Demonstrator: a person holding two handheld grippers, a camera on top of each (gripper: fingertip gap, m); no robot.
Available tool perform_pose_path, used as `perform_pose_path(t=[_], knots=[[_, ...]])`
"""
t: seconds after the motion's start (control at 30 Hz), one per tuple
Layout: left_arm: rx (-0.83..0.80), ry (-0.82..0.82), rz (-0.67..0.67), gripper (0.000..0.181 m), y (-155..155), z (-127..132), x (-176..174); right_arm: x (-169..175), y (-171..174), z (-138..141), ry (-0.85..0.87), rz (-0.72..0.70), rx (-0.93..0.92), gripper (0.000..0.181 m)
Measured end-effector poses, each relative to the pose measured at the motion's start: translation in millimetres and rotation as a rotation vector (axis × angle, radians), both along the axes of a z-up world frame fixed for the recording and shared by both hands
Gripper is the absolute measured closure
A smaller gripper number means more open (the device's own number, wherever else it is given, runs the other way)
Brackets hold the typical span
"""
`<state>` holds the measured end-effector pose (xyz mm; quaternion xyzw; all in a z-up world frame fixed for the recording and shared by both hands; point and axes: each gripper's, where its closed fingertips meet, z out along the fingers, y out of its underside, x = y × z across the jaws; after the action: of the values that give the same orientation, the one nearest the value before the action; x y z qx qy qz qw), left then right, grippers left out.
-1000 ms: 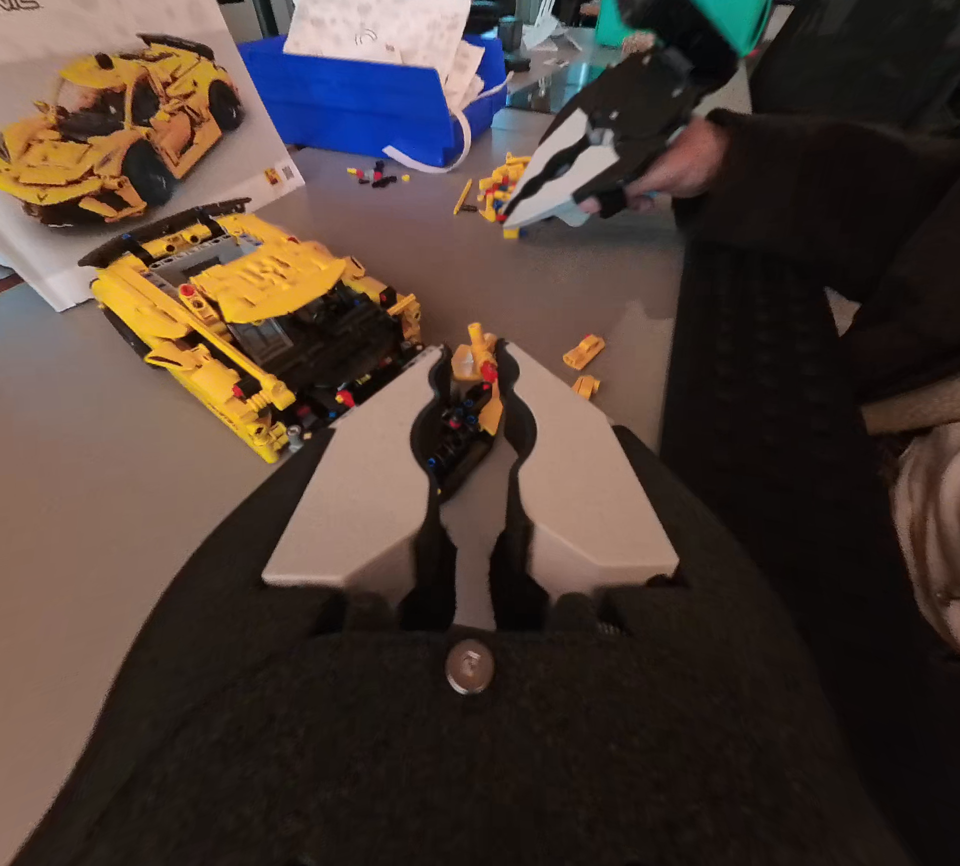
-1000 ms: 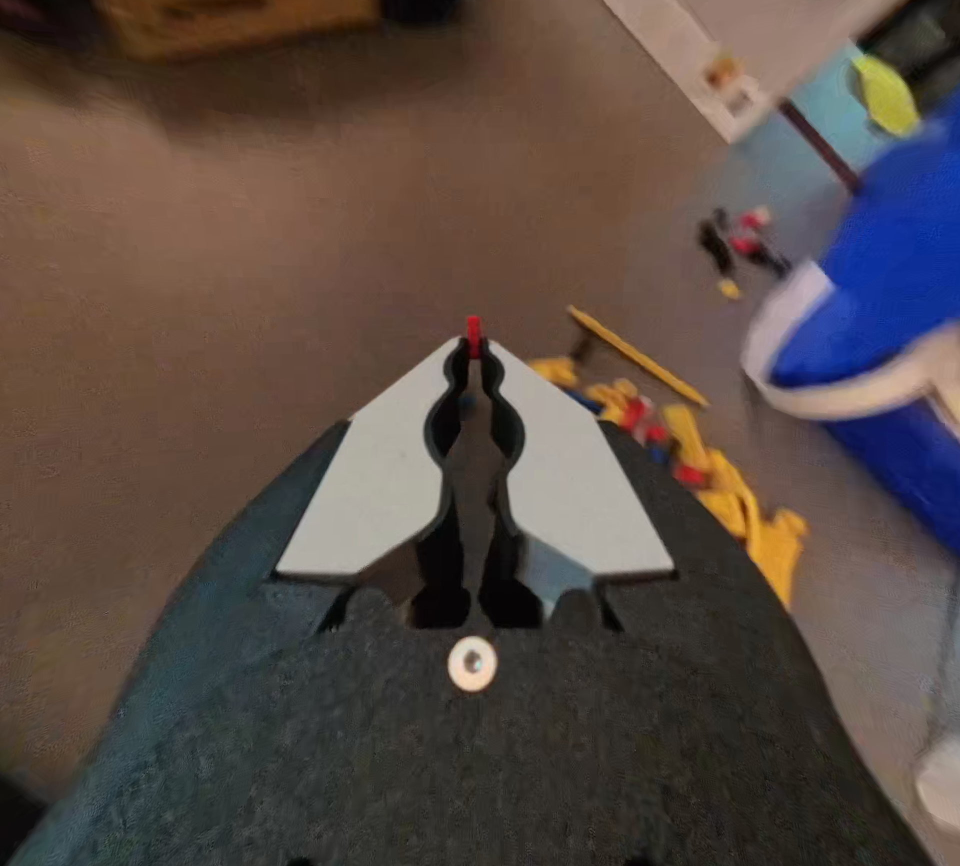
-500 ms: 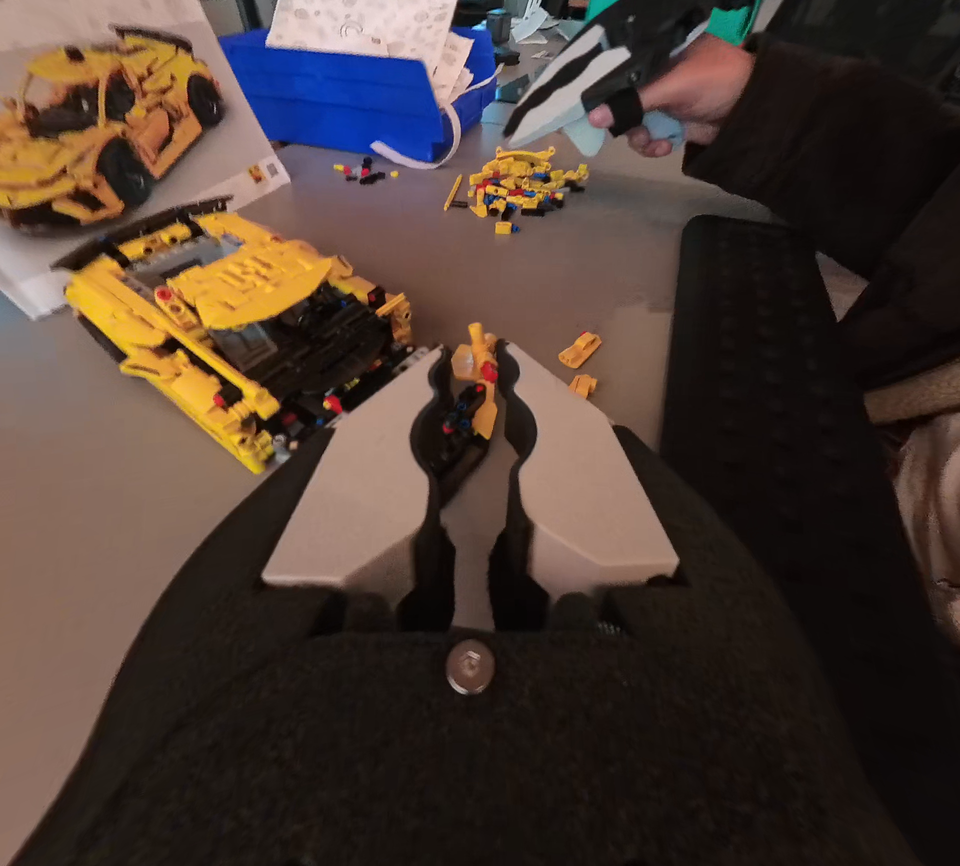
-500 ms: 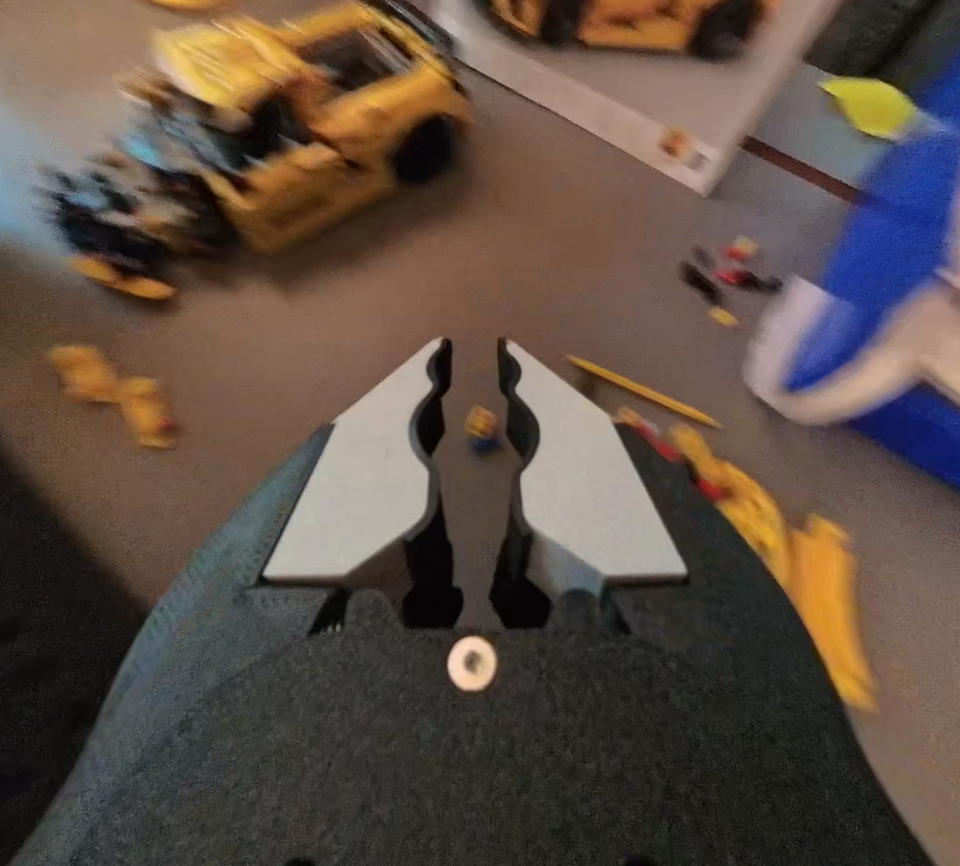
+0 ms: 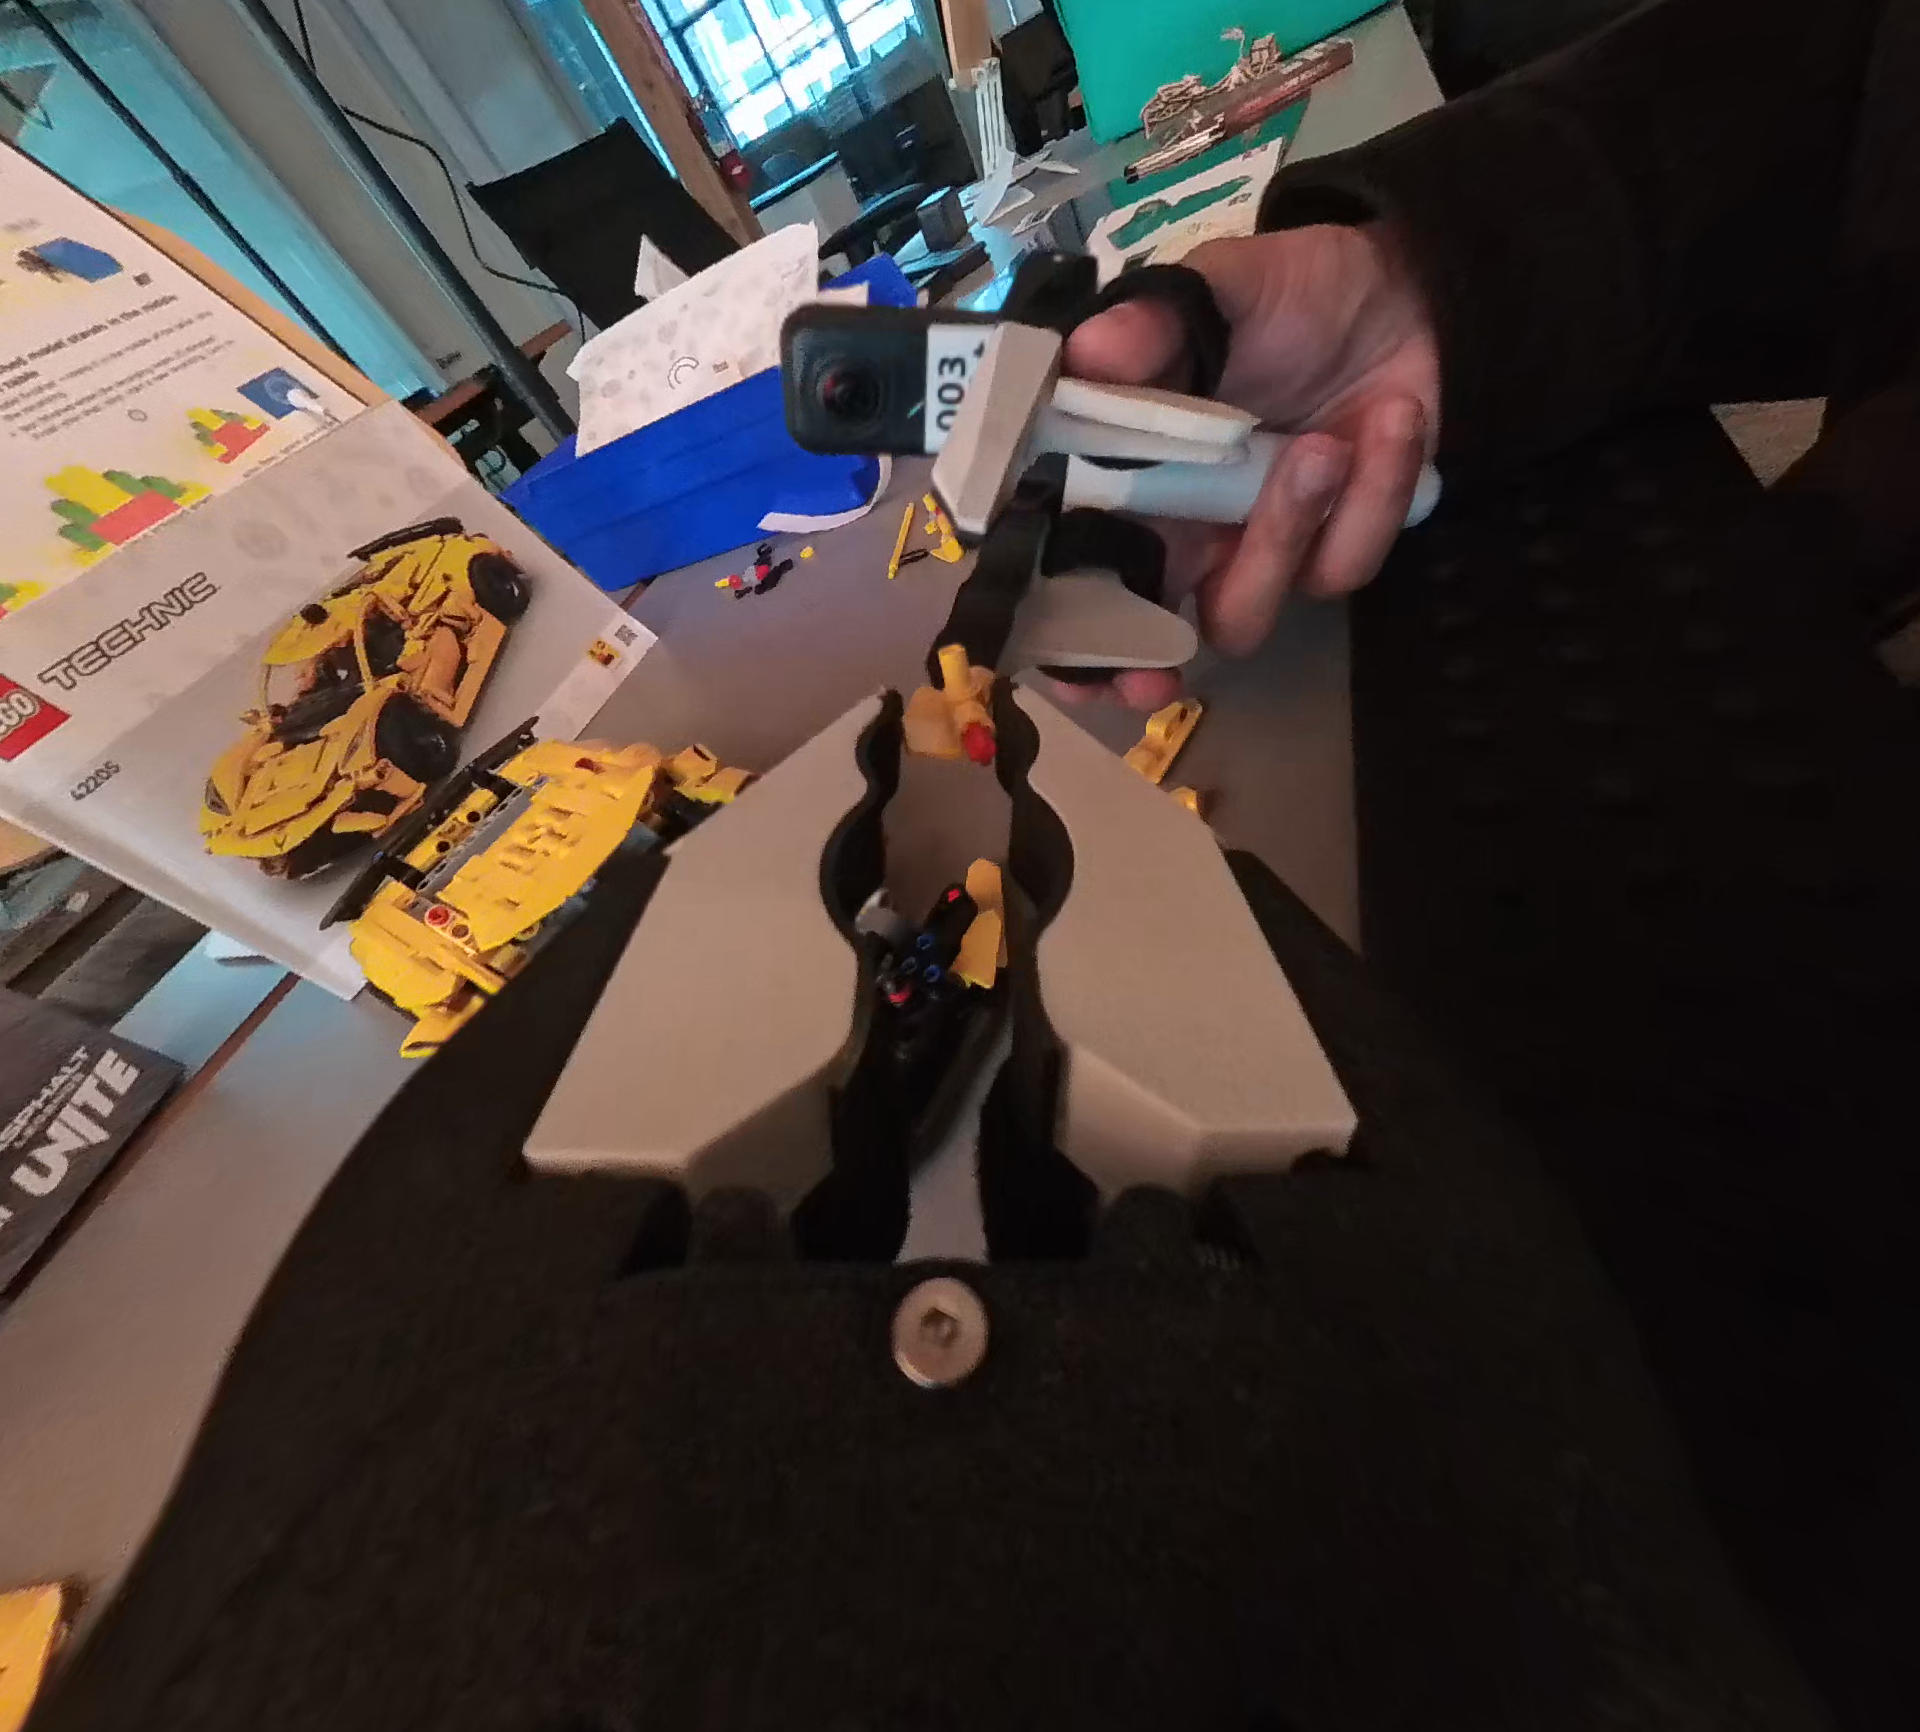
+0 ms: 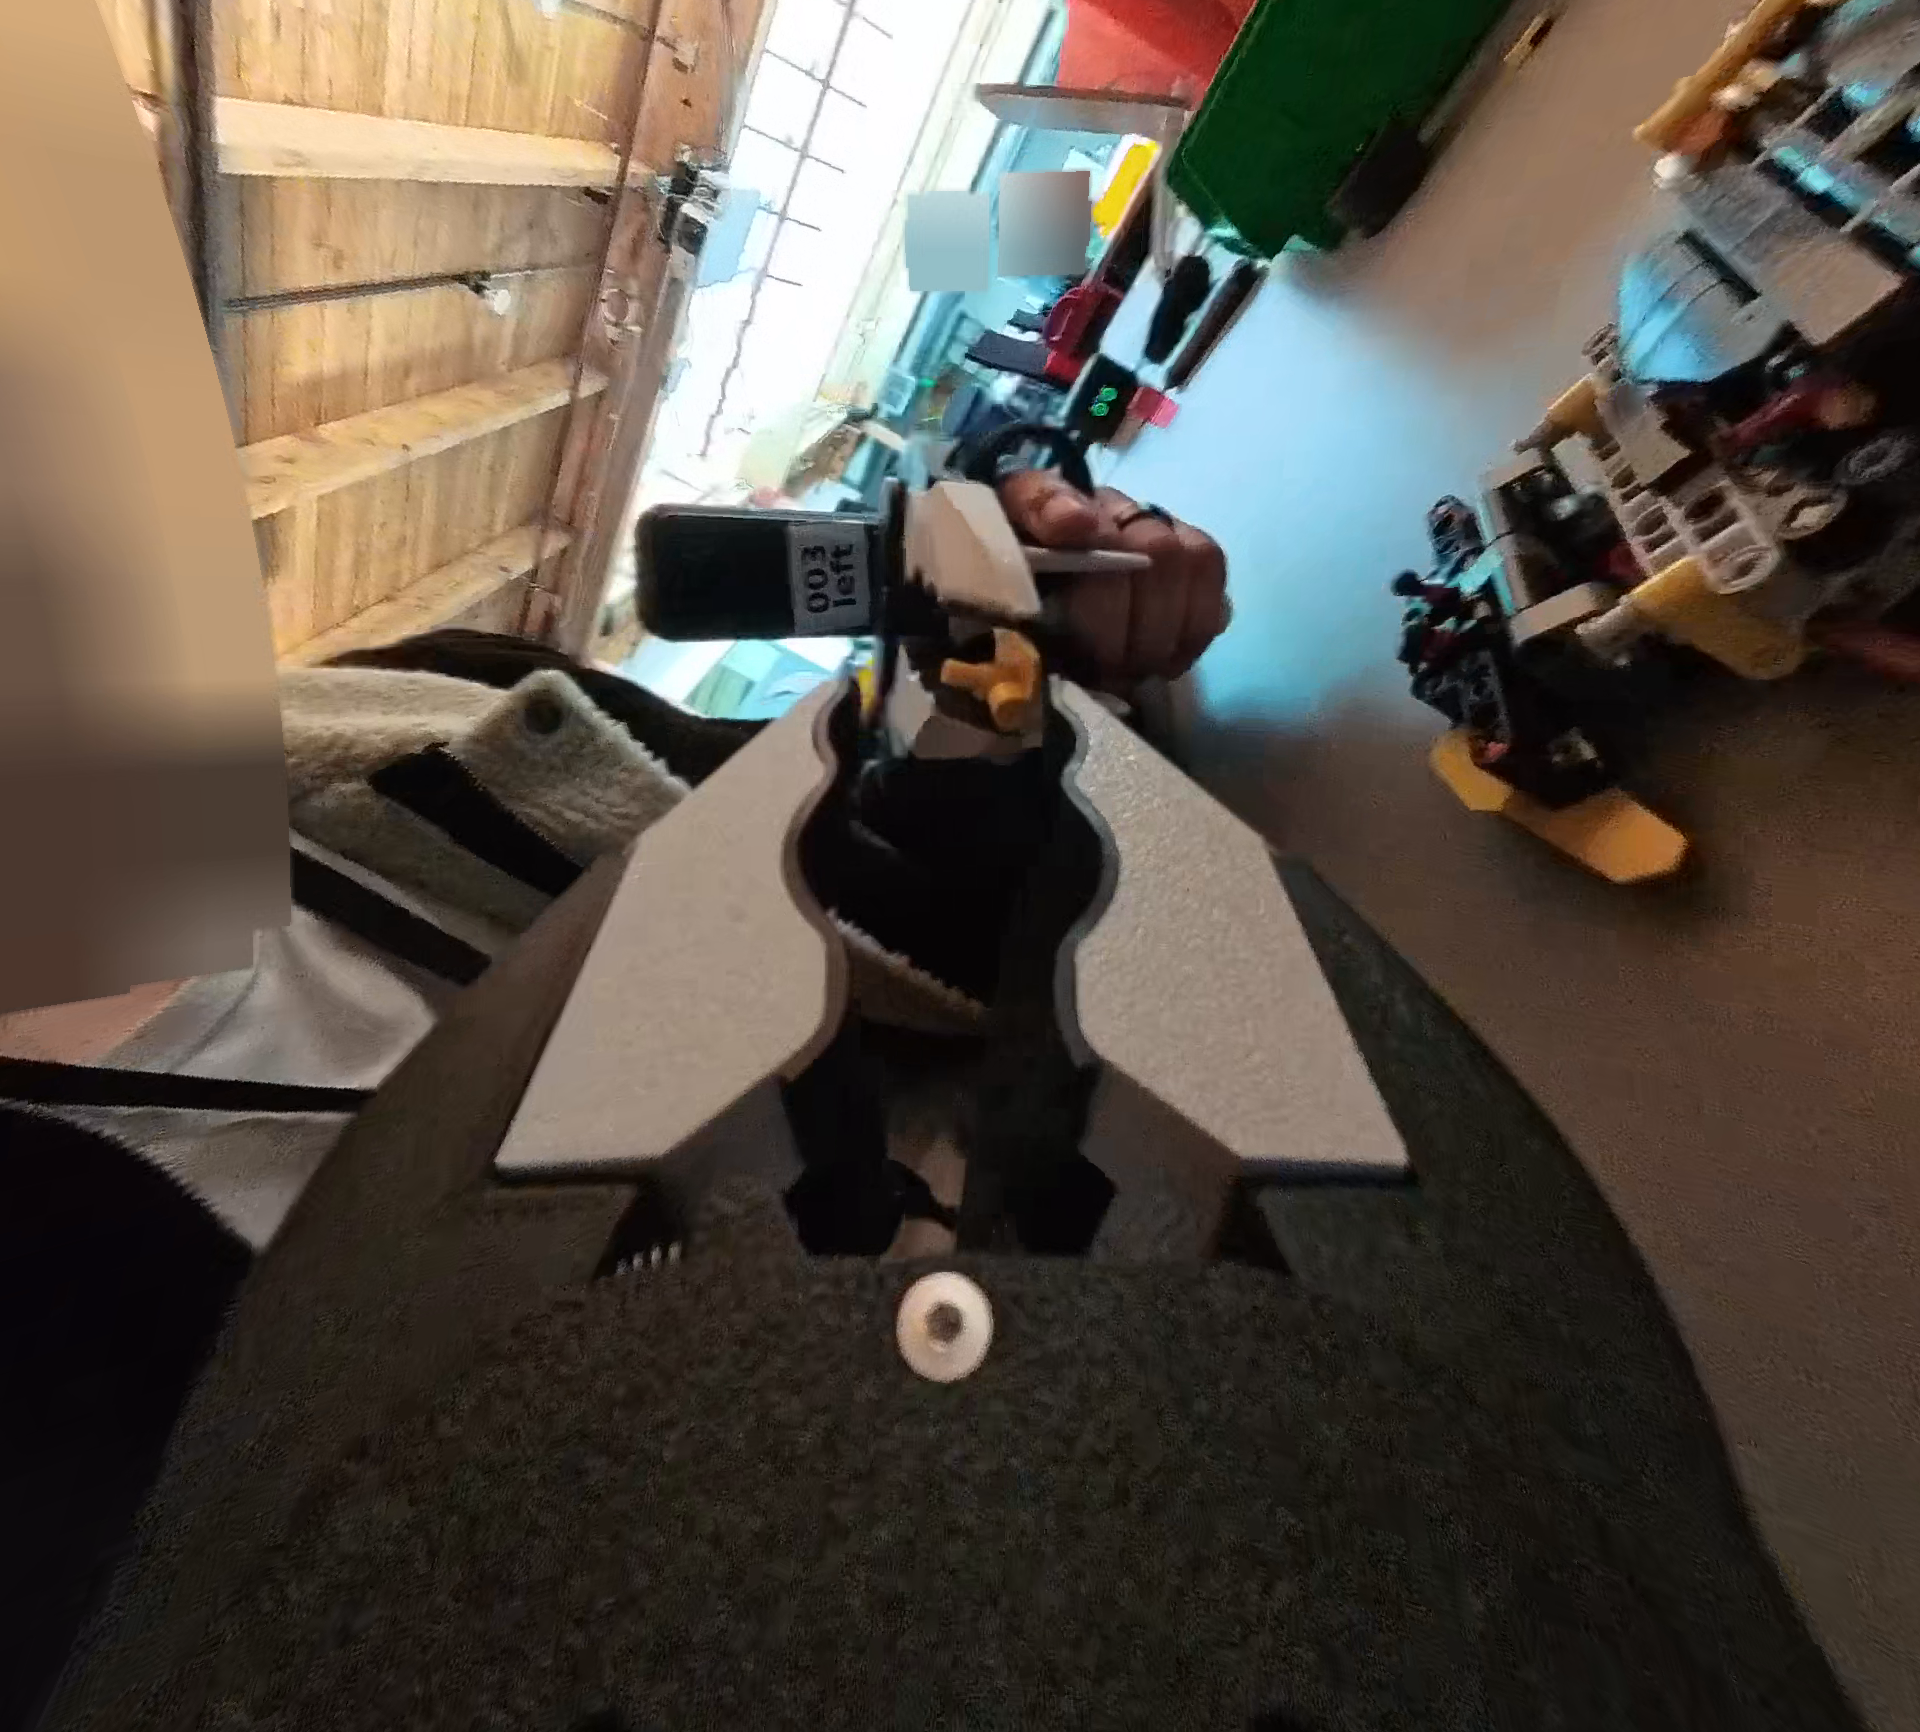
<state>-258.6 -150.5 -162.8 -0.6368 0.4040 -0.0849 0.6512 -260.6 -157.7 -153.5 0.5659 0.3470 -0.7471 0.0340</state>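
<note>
Holding a yellow-black piece (image 5: 935, 955) pinched in the barely parted left claw (image 5: 940, 708), car (image 5: 499, 861) at 9 o'clock, and fronting its tip at 12 with the right claw (image 6: 956, 700), agape, gripping nothing.

The left gripper (image 5: 940, 726) gripped a black-and-yellow brick assembly (image 5: 940, 944) between its jaws above the grey bench (image 5: 810, 643), the right gripper (image 5: 997, 633) touching its yellow tip, a yellow model car (image 5: 520, 861) beside.
</note>
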Motion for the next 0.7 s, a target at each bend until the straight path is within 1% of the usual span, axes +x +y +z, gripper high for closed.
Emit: perform_pose_path(t=[0.07, 0.17, 0.2, 0.23, 0.27, 0.37, 0.53, 0.7], knots=[[-0.064, 0.018, 0.013, 0.164, 2, -8, -2, -4, 13, -9, -0.032, -0.119, 0.185, 0.15], [-0.195, 0.051, 0.033, 0.165, 4, -27, -4, -4, 14, -6, 0.023, -0.235, 0.604, 0.164], [-0.215, 0.065, 0.042, 0.165, 5, -31, -4, -4, 10, -8, 0.027, -0.239, 0.727, 0.169], [-0.223, 0.07, 0.045, 0.165, 5, -33, -4, -5, 9, -14, 0.006, -0.245, 0.82, 0.169], [-0.225, 0.072, 0.057, 0.165, 7, -33, -6, -7, 8, -19, -0.01, -0.246, 0.872, 0.167], [-0.236, 0.051, 0.064, 0.165, 7, -32, -8, -12, 9, -32, -0.068, -0.246, 0.929, 0.164], [-0.232, 0.052, 0.065, 0.165, 7, -31, -8, -13, 5, -32, -0.051, -0.236, 0.952, 0.171], [-0.219, 0.056, 0.062, 0.165, 7, -30, -8, -13, 4, -31, -0.052, -0.217, 0.856, 0.171]])
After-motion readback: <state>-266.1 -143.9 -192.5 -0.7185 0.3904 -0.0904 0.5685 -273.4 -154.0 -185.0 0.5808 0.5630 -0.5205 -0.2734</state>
